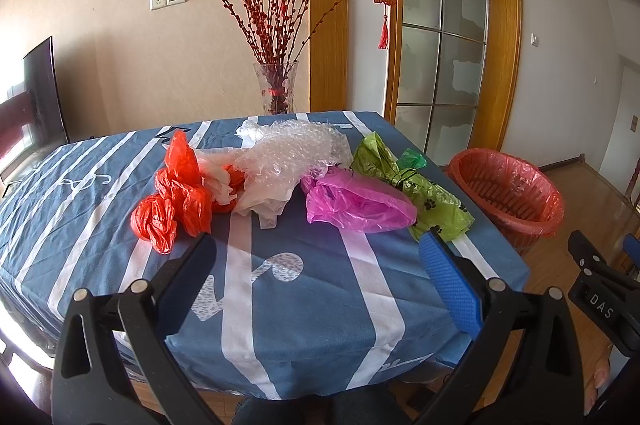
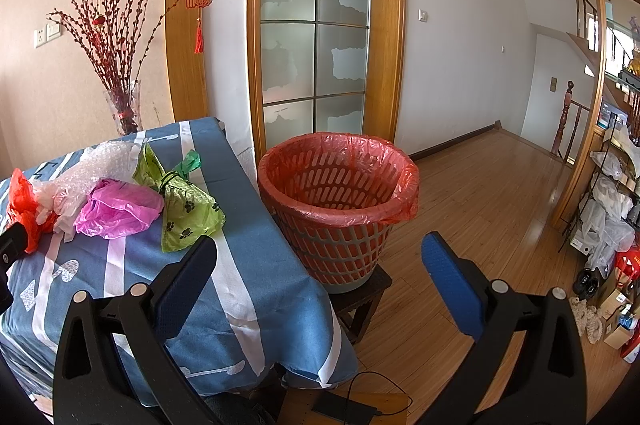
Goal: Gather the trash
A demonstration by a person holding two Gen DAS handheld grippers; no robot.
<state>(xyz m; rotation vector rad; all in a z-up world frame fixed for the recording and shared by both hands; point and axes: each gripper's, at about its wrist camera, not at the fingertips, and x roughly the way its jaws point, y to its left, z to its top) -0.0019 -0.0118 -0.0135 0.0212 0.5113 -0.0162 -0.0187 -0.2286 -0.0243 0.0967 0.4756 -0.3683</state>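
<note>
Crumpled plastic bags lie in a row on the blue striped tablecloth: a red bag, clear bubble wrap, a pink bag and a green paw-print bag. The pink bag and the green bag also show in the right wrist view. A red-lined basket bin stands on a low stool right of the table, also seen from the left wrist. My left gripper is open and empty over the table's near part. My right gripper is open and empty, in front of the bin.
A glass vase of red branches stands at the table's far edge. A dark stool carries the bin. Wooden floor stretches to the right. A rack with bags and boxes stands at far right. A cable and dark pad lie below.
</note>
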